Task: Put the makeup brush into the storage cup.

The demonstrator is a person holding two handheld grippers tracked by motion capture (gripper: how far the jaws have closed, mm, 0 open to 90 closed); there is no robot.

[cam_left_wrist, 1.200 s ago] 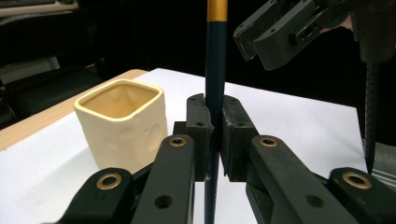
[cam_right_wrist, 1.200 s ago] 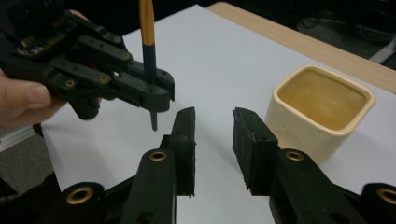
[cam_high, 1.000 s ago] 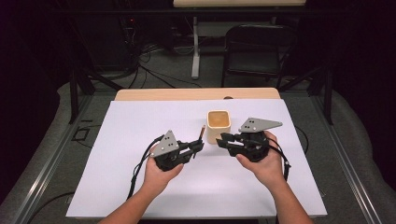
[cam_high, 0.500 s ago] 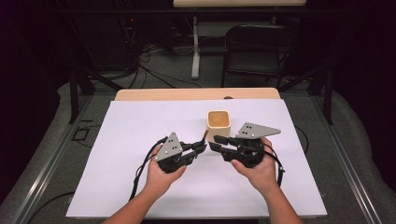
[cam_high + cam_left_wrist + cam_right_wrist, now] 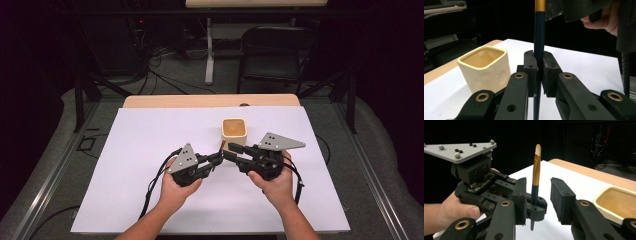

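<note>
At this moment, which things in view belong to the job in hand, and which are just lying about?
In the job:
brush, upright, clamped in the left tool
right tool, open around the brush, jaws just opening
cup, close behind the tools

Lying about:
chair behind the table
floor cables

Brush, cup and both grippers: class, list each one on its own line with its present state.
Brush: upright, clamped low on its dark handle, pale tip up.
Cup: upright on the white sheet, apart from the brush; contents cannot be told.
Left gripper: shut on the brush.
Right gripper: open, jaws either side of the brush without pressing it; they have just been opening.
</note>
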